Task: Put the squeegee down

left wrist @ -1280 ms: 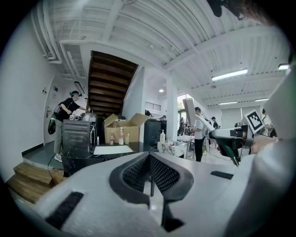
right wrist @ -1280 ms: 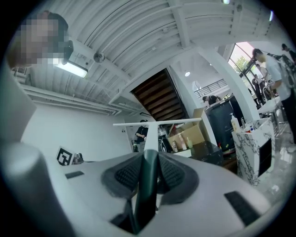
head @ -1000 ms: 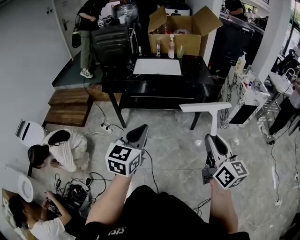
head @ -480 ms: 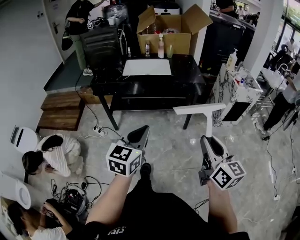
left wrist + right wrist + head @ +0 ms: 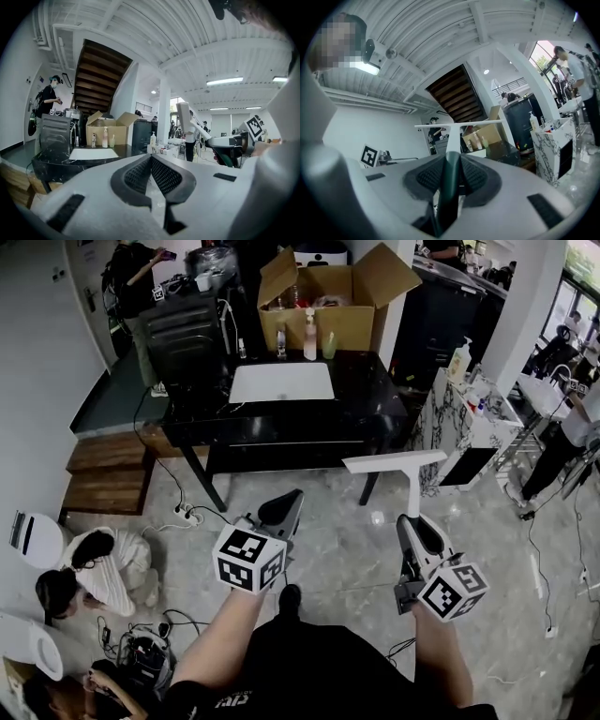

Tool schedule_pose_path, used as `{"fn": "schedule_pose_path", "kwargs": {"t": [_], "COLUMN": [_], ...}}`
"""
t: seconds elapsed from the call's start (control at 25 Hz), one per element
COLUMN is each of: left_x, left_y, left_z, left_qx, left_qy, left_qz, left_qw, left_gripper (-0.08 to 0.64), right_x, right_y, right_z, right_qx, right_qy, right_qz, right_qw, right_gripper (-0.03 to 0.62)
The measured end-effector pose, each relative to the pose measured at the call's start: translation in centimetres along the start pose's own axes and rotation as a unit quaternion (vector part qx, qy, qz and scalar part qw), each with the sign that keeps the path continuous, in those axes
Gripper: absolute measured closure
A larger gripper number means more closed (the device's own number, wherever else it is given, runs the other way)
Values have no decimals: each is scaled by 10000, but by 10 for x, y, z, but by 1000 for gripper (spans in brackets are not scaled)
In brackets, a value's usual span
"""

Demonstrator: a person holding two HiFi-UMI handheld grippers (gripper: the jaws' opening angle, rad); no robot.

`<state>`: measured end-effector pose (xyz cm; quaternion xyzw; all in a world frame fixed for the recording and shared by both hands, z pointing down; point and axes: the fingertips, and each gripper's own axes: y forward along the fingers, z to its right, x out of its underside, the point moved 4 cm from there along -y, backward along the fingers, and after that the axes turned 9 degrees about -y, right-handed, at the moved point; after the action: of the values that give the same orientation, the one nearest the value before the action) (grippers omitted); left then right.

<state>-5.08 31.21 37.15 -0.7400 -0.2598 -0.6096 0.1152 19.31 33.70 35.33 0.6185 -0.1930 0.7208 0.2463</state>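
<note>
Both grippers held out ahead of me, side by side, pointing forward.

My left gripper (image 5: 286, 495) reaches out on my bare left forearm (image 5: 220, 638), its jaws pressed together at the tips with nothing between them and its marker cube (image 5: 248, 559) turned up toward my head camera. My right gripper (image 5: 410, 518), carried on my right forearm (image 5: 441, 662), is clamped on the dark handle of the squeegee (image 5: 394, 463), which juts straight out past the jaws with its blade crosswise. The two grippers sit well apart and roughly parallel.

right claw (image 5: 453, 163) | clamped on squeegee (image 5: 452, 140) handle | blade crosswise ahead
</note>
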Motion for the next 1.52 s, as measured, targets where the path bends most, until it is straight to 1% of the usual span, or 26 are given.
{"fn": "schedule_pose_path", "kwargs": {"t": [0.4,0.6,0.88,1.2,1.52], "left_x": [-15,-29,-42,-54,-47], "left_y": [60,83,97,121,159], "left_z": [-90,-129,-174,-197,-212], "left_qx": [101,218,349,544,555], "left_qy": [-19,-47,-136,-139,-194], "left_qz": [-280,-262,-182,-142,-342], "left_qw": [9996,9994,9991,9983,9977], "left_gripper": [551,551,551,551,551], "right_x": [9,6,-3,-12,-1], "right_y": [109,154,202,231,259], "right_z": [17,15,3,5,40], "right_qx": [103,148,209,322,370], "right_qy": [115,68,-114,-162,9], "right_qz": [-186,-303,-356,-346,-382], "right_qw": [9997,9994,9991,9988,9986], "right_gripper": [494,494,494,494,494]}}
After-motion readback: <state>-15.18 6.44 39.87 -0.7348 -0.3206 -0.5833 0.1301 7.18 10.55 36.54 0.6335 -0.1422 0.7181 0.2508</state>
